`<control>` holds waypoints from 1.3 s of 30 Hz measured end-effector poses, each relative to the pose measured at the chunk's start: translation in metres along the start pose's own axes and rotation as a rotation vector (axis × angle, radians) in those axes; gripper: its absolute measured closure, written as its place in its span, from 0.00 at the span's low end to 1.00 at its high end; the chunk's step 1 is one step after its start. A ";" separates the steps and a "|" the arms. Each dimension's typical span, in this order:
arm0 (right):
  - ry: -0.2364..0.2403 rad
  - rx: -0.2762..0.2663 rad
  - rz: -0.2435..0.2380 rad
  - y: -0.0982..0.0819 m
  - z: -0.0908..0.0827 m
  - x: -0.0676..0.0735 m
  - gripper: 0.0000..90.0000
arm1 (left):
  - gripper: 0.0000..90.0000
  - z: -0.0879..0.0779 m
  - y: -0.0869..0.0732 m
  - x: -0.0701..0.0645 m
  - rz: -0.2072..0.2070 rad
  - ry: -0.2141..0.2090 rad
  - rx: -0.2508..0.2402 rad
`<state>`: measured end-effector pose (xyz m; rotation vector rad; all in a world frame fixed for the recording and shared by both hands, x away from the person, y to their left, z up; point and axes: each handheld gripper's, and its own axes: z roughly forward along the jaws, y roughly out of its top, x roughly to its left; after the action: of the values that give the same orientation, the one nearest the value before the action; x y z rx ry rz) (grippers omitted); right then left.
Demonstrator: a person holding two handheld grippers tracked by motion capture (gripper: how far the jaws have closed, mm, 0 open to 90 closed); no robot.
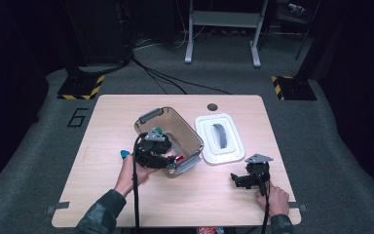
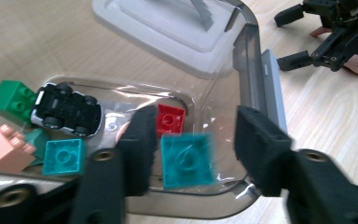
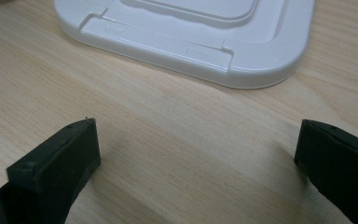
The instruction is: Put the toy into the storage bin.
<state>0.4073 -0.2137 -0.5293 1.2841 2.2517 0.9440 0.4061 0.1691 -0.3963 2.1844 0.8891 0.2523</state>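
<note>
1. While the left gripper (image 2: 191,154) hangs over the near end of the smoky plastic bin (image 1: 148,118), we see a teal brick (image 2: 186,160) between its jaws, blurred, hugging the left pad with a clear gap to the right one; jaws part open, nothing clamped.
2. Brick sits lower centre of the left gripper view, directly ahead of the tool and above the bin floor, so the key relation is straight down into the bin.
3. Other toys lie left of it: red brick (image 2: 170,119), toy car (image 2: 65,109), green brick (image 2: 10,95).
4. Right gripper (image 1: 243,180) rests wide open and empty, lower right in the high view, beside the white lid (image 1: 220,155); left hand is nearer.
</note>
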 end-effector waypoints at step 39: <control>0.000 0.000 0.000 0.000 0.000 0.000 0.00 | 0.07 -0.005 -0.100 0.051 -0.105 0.264 0.091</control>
<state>0.4074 -0.2136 -0.5293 1.2841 2.2518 0.9443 0.3900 0.2531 -0.4685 2.2120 1.1786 0.4649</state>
